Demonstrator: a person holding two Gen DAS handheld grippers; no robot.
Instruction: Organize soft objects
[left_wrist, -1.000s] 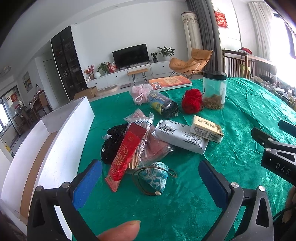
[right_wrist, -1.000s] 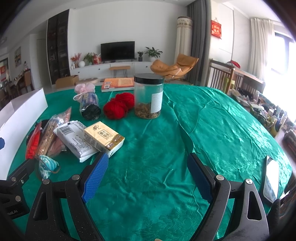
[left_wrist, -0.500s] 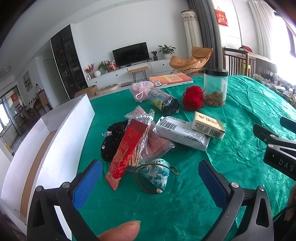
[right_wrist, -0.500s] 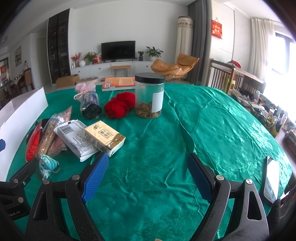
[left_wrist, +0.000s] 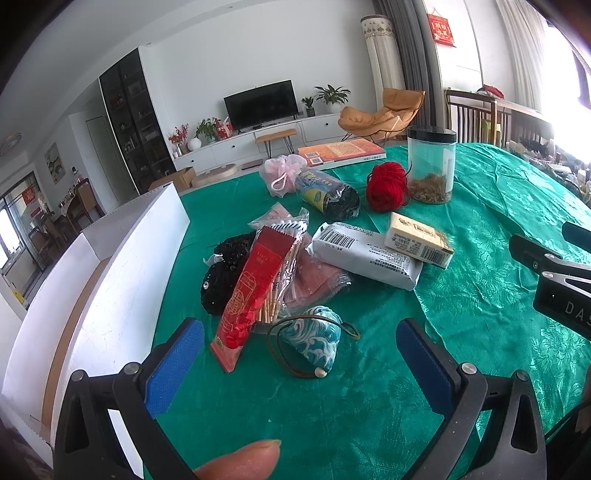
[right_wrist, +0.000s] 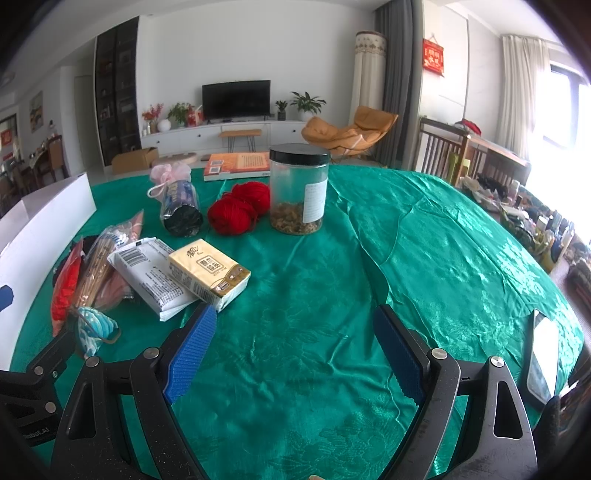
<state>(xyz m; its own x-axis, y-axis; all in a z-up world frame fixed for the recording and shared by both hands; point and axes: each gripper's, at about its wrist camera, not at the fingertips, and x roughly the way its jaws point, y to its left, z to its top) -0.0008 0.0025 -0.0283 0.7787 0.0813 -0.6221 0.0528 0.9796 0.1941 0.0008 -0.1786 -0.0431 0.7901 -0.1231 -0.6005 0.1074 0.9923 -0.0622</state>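
left gripper (left_wrist: 300, 363): hanging wide open, gripping nothing, with the blue wave-print pouch (left_wrist: 313, 339) sitting right between its pads

right gripper (right_wrist: 291, 350): also spread wide and empty, hovering over bare green tablecloth (right_wrist: 424, 251)

soft stuff: piling up mid-table, with the pouch nearest, the black knit bundle (left_wrist: 223, 271) beside the red packet (left_wrist: 255, 288), red yarn (left_wrist: 386, 184) farther back

white box (left_wrist: 110, 280): sitting along the left edge, looking like the drop spot

step: I'm guessing we're lining up the first grab

next: probably lowering over the pouch and squeezing gently, watching its cord

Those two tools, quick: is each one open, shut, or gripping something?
Left tool: open, holding nothing.
Right tool: open, holding nothing.
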